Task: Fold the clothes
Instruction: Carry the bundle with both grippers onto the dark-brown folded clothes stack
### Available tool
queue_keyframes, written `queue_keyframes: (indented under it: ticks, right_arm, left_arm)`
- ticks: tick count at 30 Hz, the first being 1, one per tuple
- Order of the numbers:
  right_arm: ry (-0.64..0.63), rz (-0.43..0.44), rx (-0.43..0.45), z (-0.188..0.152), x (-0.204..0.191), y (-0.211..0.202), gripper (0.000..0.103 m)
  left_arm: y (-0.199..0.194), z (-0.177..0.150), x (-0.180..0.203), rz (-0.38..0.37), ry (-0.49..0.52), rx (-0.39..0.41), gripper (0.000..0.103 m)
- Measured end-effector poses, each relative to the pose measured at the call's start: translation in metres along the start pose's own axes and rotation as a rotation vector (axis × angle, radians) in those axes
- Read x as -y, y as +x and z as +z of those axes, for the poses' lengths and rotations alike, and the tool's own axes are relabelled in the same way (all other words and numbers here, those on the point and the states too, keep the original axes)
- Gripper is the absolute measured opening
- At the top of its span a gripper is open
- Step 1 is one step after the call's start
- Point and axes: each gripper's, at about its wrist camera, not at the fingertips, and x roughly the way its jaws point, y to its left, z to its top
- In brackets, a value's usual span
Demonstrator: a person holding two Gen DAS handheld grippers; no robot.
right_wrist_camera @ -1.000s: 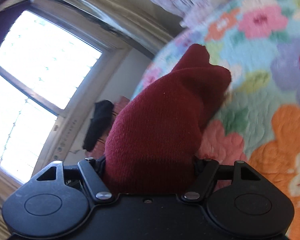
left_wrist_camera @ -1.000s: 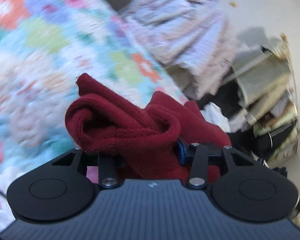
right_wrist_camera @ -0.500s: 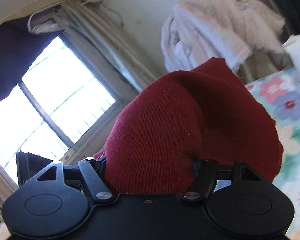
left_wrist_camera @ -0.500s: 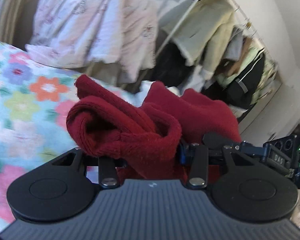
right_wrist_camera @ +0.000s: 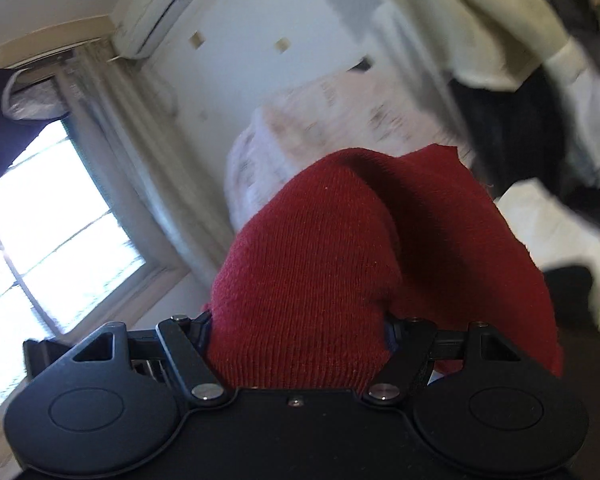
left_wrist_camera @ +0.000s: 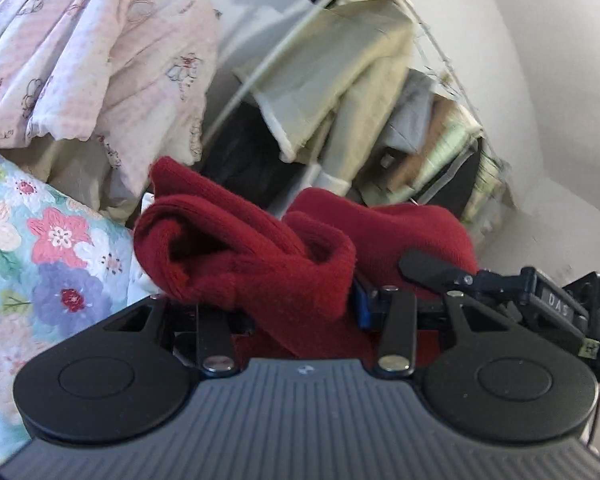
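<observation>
Both the left gripper (left_wrist_camera: 300, 312) and right gripper (right_wrist_camera: 300, 344) have jaws clamped on the dark red knitted garment (left_wrist_camera: 260, 256), lifted above the floral quilted bed (left_wrist_camera: 40, 264) at nine o'clock, probably to shake it flat.

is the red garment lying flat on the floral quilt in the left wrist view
No, the red garment is bunched up in the left gripper, raised above the floral quilt.

I see a bright window (right_wrist_camera: 40, 248) with pale curtains (right_wrist_camera: 140, 152), an air conditioner (right_wrist_camera: 160, 8) on the white wall (right_wrist_camera: 260, 60), and a crowded clothes rack (left_wrist_camera: 380, 112).
</observation>
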Motion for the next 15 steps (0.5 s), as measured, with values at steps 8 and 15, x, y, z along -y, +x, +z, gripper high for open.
queue_keyframes:
  ticks: [8, 15]
  right_arm:
    - [-0.015, 0.161, 0.078, 0.042, 0.071, 0.012, 0.077]
    - [0.358, -0.118, -0.215, -0.034, 0.187, 0.038, 0.077]
  left_arm:
    - [0.025, 0.0, 0.015, -0.02, 0.133, 0.072, 0.042]
    - [0.101, -0.079, -0.021, 0.096, 0.141, -0.32, 0.043]
